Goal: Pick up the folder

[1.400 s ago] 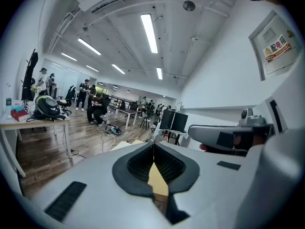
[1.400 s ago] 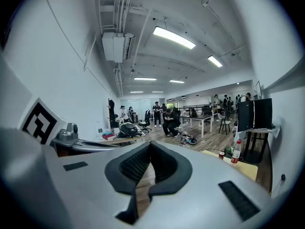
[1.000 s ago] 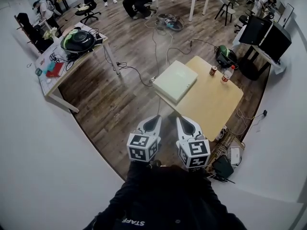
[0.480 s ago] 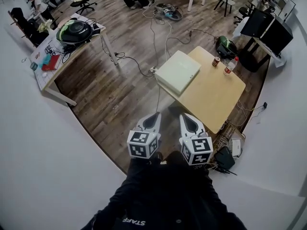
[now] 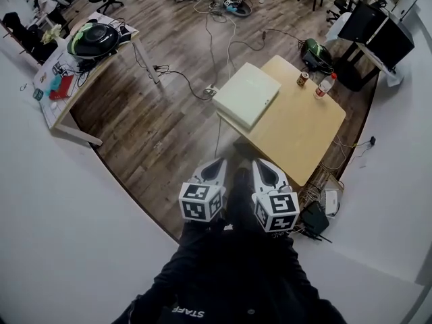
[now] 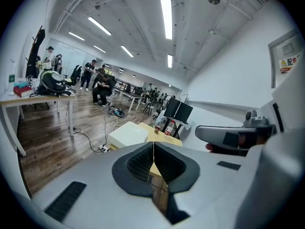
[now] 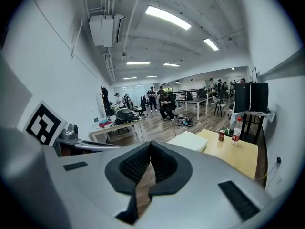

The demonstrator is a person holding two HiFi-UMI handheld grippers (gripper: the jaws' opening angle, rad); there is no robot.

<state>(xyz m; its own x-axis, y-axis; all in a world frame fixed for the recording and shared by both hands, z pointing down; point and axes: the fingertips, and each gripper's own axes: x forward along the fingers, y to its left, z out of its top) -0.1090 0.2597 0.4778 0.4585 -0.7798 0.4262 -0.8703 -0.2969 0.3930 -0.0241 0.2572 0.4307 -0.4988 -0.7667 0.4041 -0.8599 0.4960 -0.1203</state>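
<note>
Compared with a second ago, the wooden counter [image 5: 304, 137] is seen slightly larger in the head view. A dark shape, probably the person's foot [image 5: 239, 189], is now shown between the two tools. This is read as a step being taken toward the counter, so the task is judged to be in its approach stage, with no reach yet begun.

The folder [image 5: 246, 94], a pale, flat, box-like file, is found lying on the counter's far left corner, one edge apparently past the counter's rim. It is well apart from both tools. A can [image 5: 302, 79] and a bottle [image 5: 325, 85] are seen standing beyond it, clear of it.

The left tool [image 5: 214, 171] and the right tool [image 5: 265, 171] are held side by side close in front of the body. They are pointed forward and a little downward toward the counter. In each gripper view the jaws are seen pressed together with nothing between them. They must therefore be parted before the folder can be taken.
</note>
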